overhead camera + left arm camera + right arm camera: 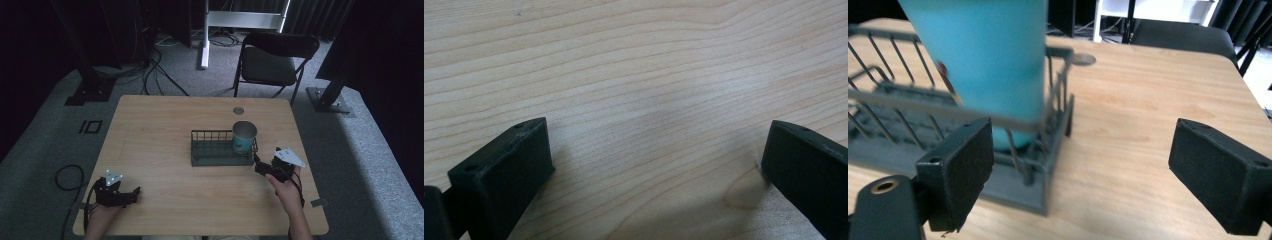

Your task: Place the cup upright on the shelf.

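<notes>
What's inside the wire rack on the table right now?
A teal cup stands upright at the right end of the wire rack. The rest of the rack looks empty. The cup's bottom is covered by its own wall.

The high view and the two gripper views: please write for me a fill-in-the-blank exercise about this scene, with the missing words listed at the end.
1. The cup standing in the wire rack is coloured ____.
2. The cup stands at the ____ end of the rack, as seen in the high view.
3. The jaws of the right hand-held gripper stand ____, with nothing between them.
4. The left hand-held gripper rests on the wooden ____, far from the rack.

Missing words: teal; right; open; table
</notes>
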A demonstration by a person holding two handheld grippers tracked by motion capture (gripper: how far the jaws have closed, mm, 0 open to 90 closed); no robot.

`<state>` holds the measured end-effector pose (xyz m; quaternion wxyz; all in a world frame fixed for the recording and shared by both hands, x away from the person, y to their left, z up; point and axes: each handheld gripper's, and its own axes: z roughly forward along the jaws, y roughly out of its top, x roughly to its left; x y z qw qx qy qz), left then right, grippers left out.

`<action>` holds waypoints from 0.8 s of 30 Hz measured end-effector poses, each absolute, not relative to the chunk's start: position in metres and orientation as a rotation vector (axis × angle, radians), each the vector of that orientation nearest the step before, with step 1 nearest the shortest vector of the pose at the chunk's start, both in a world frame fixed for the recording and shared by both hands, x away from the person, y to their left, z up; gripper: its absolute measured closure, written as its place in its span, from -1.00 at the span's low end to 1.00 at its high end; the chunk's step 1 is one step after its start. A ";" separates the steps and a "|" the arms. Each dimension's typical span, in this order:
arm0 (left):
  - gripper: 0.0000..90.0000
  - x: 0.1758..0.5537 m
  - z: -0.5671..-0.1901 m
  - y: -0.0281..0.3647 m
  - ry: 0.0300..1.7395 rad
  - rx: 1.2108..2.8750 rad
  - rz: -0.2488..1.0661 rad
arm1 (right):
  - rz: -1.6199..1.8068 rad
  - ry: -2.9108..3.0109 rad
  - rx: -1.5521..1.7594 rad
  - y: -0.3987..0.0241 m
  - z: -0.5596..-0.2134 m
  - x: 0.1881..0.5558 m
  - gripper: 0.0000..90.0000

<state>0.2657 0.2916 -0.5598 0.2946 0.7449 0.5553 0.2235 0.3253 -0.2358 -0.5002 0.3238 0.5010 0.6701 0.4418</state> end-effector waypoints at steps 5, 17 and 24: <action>-0.99 0.266 -0.560 0.292 1.478 1.983 0.595 | 1.129 1.780 1.341 -0.248 -0.512 0.321 -0.76; -0.99 0.266 -0.560 0.292 1.478 1.982 0.595 | 1.048 1.809 1.428 -0.277 -0.534 0.308 -0.73; -0.99 0.266 -0.560 0.292 1.478 1.982 0.594 | 0.988 1.843 1.459 -0.287 -0.541 0.302 -0.74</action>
